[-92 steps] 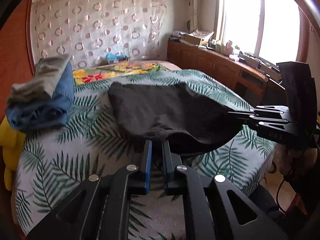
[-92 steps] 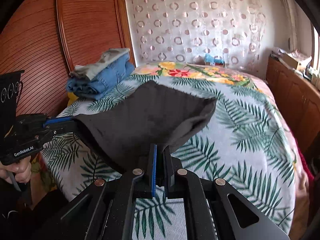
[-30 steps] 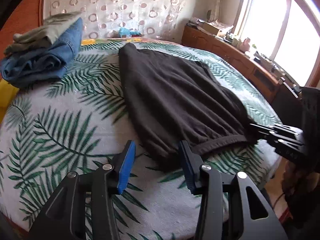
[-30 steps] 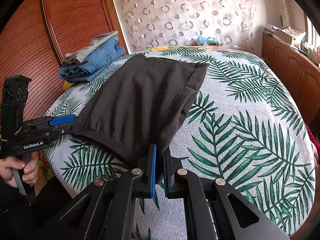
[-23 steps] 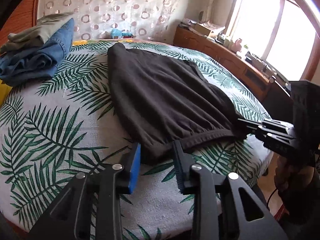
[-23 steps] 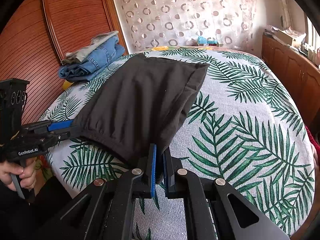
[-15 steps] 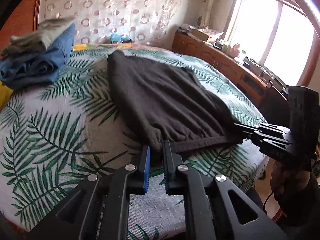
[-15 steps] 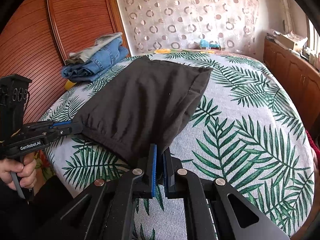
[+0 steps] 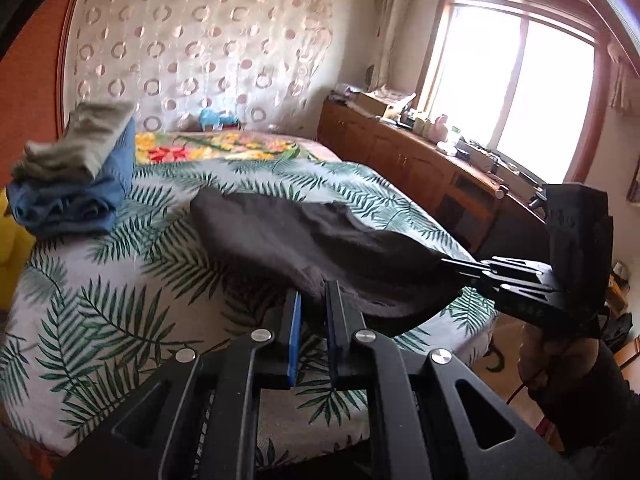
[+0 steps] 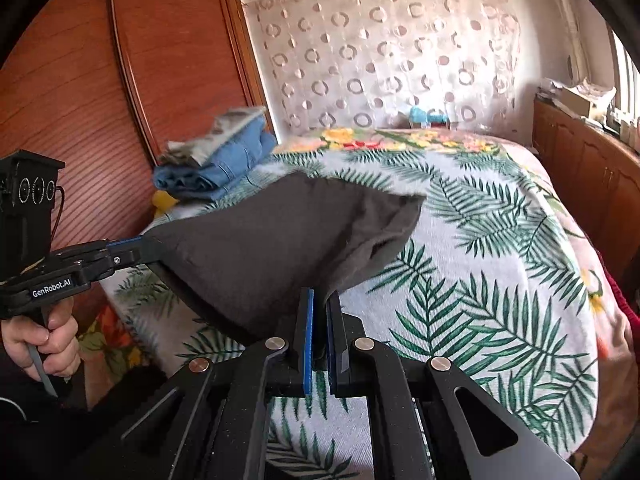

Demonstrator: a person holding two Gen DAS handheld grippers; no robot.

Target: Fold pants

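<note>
The dark grey pants (image 10: 272,248) hang between my two grippers, near edge lifted above the leaf-print bedspread (image 10: 480,288) while the far end trails on it. My left gripper (image 9: 311,308) is clamped on one corner of that near edge, and my right gripper (image 10: 319,312) is pinched shut on the other. The cloth sags into a deep belly between the grips, so I judge it soft, limp and light, knit rather than stiff like the folded jeans (image 9: 76,196) by the wall. It should not slip from the pads, but I would hold right at the hem corners and keep tension, or the fold will bunch.
</note>
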